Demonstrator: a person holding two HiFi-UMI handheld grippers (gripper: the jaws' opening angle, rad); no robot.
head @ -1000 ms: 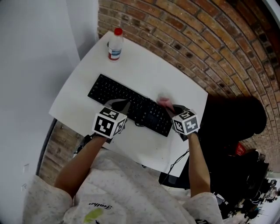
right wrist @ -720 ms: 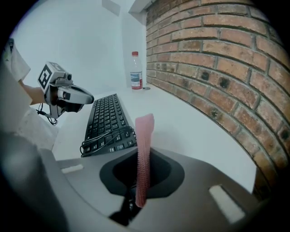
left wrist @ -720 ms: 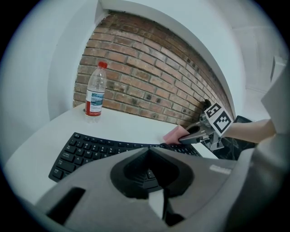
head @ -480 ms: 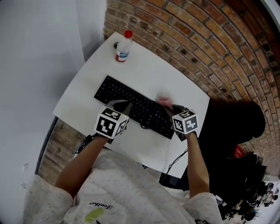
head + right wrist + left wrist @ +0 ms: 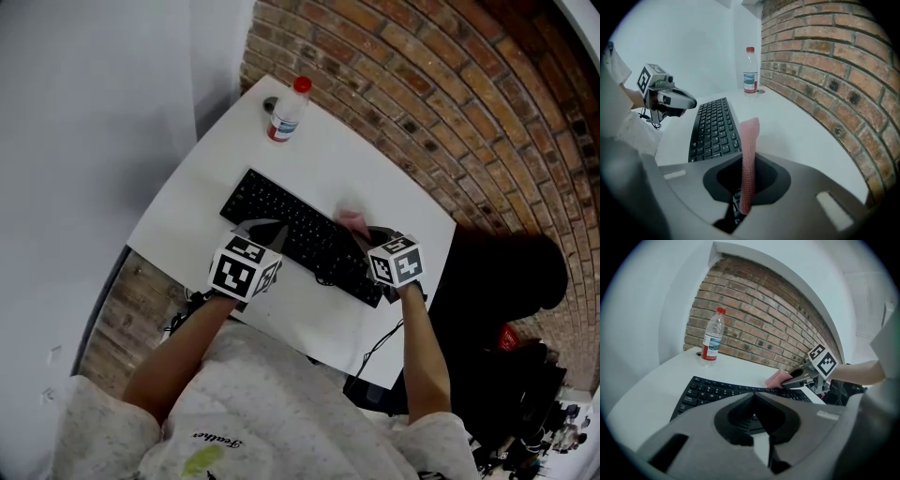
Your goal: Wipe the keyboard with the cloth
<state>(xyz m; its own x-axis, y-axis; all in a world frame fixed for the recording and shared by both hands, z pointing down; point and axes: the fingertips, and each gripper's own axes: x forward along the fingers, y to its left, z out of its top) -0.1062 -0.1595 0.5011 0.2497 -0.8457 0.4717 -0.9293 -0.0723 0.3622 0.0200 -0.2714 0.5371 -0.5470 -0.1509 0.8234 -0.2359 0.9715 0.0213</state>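
**Right gripper pinches cloth at keyboard's far edge**

Right gripper (image 5: 747, 158) has its jaws closed on a pink cloth (image 5: 749, 133), which stands on edge between them and sticks out past the tips. From the head view this gripper (image 5: 362, 234) is at the right end of the black keyboard (image 5: 281, 217), with the cloth (image 5: 352, 221) at the keyboard's far edge. Whether the cloth presses on the keys cannot be told.

The left gripper (image 5: 753, 395) has its jaws together with nothing between them. It is over the keyboard's near edge, around the middle (image 5: 262, 228). Contact with the keys is unclear.

The keyboard lies at an angle on a white table (image 5: 384, 183). A clear bottle (image 5: 287, 112) with a red cap stands upright at the table's far corner, well apart from the keyboard, close to a brick wall (image 5: 450, 84).
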